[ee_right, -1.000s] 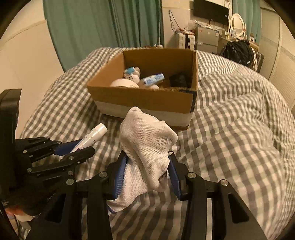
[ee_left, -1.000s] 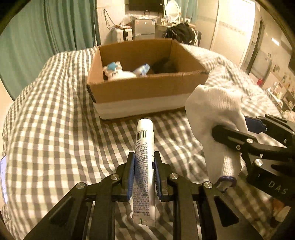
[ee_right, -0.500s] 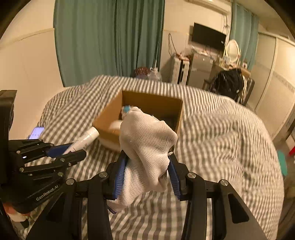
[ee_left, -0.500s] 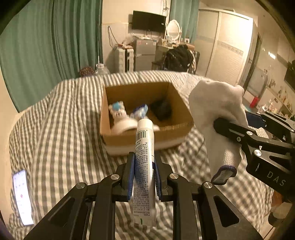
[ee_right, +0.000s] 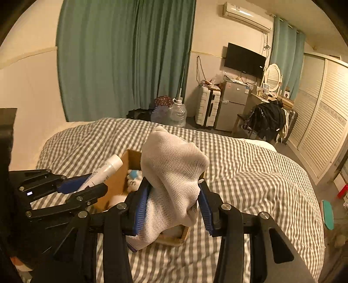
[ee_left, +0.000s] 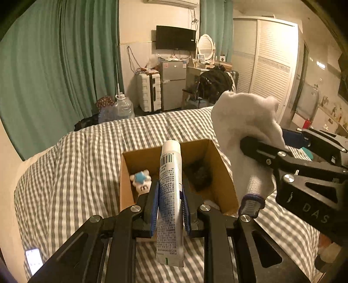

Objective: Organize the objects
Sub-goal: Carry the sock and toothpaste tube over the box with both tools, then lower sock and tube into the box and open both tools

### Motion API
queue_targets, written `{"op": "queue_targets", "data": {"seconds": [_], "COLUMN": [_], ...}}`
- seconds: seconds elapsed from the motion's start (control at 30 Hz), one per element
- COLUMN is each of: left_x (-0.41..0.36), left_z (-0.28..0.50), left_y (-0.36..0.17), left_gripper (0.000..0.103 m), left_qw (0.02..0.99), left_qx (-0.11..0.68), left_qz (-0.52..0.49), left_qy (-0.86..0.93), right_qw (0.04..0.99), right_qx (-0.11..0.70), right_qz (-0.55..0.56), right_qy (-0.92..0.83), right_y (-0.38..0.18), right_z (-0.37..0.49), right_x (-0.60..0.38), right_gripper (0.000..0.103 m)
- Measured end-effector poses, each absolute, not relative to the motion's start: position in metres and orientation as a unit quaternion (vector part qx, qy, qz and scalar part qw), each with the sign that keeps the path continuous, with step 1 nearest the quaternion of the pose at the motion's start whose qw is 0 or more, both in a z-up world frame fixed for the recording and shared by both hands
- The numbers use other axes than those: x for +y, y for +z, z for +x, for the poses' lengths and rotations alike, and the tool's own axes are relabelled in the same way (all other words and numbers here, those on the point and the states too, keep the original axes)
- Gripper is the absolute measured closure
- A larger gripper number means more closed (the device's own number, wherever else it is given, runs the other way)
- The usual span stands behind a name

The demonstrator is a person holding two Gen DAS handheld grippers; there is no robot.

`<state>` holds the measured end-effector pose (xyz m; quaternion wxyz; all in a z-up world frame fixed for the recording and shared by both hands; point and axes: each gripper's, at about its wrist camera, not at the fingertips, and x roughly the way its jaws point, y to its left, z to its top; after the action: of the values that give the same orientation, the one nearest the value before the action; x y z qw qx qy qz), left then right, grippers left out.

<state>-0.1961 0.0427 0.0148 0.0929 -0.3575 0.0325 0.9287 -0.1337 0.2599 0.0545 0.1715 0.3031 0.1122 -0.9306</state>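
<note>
You are in a home bedroom. Below your grippers lies a bed with a grey-checked duvet (ee_right: pixel 250 165). Ahead, beyond its far edge: teal curtains (ee_right: pixel 121 56), a wall-mounted TV (ee_right: pixel 244 58), a small silver fridge (ee_right: pixel 230 104), a white suitcase (ee_right: pixel 206 108). Ahead to your right: an oval vanity mirror (ee_right: pixel 273 76), louvred wardrobe doors (ee_right: pixel 326 122). High ahead: an air conditioner (ee_right: pixel 246 14).

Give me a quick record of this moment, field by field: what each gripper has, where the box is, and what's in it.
left gripper: shut on tube, cap pointing forward
right gripper: shut on white sock
cardboard box: open, on the checked bedspread, just ahead of both grippers
box contents: small white and blue toy, a dark item
phone: lit, on the bed at far left
</note>
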Motion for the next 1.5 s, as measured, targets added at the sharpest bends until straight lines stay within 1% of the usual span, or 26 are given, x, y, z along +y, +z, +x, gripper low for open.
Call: {"op": "queue_targets", "data": {"seconds": [0.2, 0.3, 0.43, 0.57, 0.63, 0.77, 0.87, 0.93, 0.97, 1.03, 1.07, 1.13, 1.17, 1.2, 1.23, 1.33, 1.4, 1.47, 1.5], "left_x": [0.048, 0.053, 0.050, 0.048, 0.047, 0.044, 0.043, 0.042, 0.042, 0.042, 0.040, 0.039, 0.039, 0.038, 0.038, 0.036, 0.034, 0.033, 0.033], "left_z": [-0.239, -0.261, -0.285, -0.296, -0.301, -0.307, -0.311, -0.313, -0.313, -0.313, -0.315, -0.317, -0.318, -0.316, -0.316, -0.312, -0.307, -0.300, -0.297], "left_y": [-0.002, -0.018, -0.045, -0.069, -0.080, -0.093, -0.096, -0.098, -0.098, -0.097, -0.096, -0.094, -0.090, -0.087, -0.082, -0.068, -0.055, -0.038, -0.030], "left_gripper": [0.084, 0.084, 0.084, 0.084, 0.084, 0.084, 0.084, 0.084, 0.083, 0.081, 0.078, 0.067, 0.052, 0.040, 0.039, 0.035, 0.030, 0.027, 0.024], "left_qw": [0.079, 0.073, 0.069, 0.066, 0.065, 0.068, 0.068, 0.068, 0.068, 0.070, 0.069, 0.068, 0.065, 0.061, 0.058, 0.060, 0.072, 0.080, 0.080], "left_qx": [0.046, 0.051, 0.036, 0.034, 0.035, 0.029, 0.025, 0.026, 0.026, 0.023, 0.019, 0.015, 0.014, 0.013, 0.012, 0.003, -0.009, -0.018, -0.018], "left_qz": [-0.375, -0.390, -0.414, -0.432, -0.440, -0.444, -0.449, -0.451, -0.449, -0.448, -0.449, -0.449, -0.447, -0.442, -0.436, -0.425, -0.416, -0.403, -0.398], "left_qy": [0.923, 0.916, 0.907, 0.899, 0.895, 0.893, 0.890, 0.890, 0.890, 0.891, 0.891, 0.891, 0.892, 0.895, 0.898, 0.903, 0.907, 0.911, 0.914], "right_qw": [0.174, 0.179, 0.187, 0.189, 0.196, 0.197, 0.193, 0.193, 0.193, 0.194, 0.192, 0.189, 0.189, 0.188, 0.186, 0.178, 0.171, 0.167, 0.167], "right_qx": [0.106, 0.101, 0.099, 0.100, 0.087, 0.082, 0.078, 0.070, 0.064, 0.052, 0.048, 0.043, 0.039, 0.035, 0.032, 0.023, 0.015, 0.008, 0.007], "right_qz": [0.331, 0.346, 0.368, 0.385, 0.393, 0.402, 0.400, 0.398, 0.396, 0.390, 0.386, 0.378, 0.374, 0.371, 0.368, 0.362, 0.356, 0.347, 0.344], "right_qy": [-0.922, -0.915, -0.905, -0.898, -0.894, -0.890, -0.892, -0.894, -0.895, -0.899, -0.901, -0.905, -0.907, -0.909, -0.911, -0.915, -0.919, -0.923, -0.924], "right_y": [0.039, 0.026, 0.001, -0.027, -0.040, -0.056, -0.059, -0.060, -0.059, -0.057, -0.054, -0.049, -0.046, -0.043, -0.040, -0.029, -0.018, -0.006, 0.000], "right_z": [-0.188, -0.211, -0.236, -0.250, -0.254, -0.260, -0.262, -0.263, -0.263, -0.263, -0.263, -0.261, -0.261, -0.261, -0.261, -0.261, -0.257, -0.250, -0.249], "right_x": [0.260, 0.257, 0.250, 0.248, 0.252, 0.253, 0.256, 0.257, 0.259, 0.264, 0.267, 0.268, 0.269, 0.271, 0.272, 0.279, 0.283, 0.288, 0.289], "right_gripper": [0.061, 0.061, 0.061, 0.061, 0.061, 0.059, 0.054, 0.048, 0.046, 0.040, 0.039, 0.039, 0.038, 0.036, 0.033, 0.033, 0.033, 0.032, 0.030]}}
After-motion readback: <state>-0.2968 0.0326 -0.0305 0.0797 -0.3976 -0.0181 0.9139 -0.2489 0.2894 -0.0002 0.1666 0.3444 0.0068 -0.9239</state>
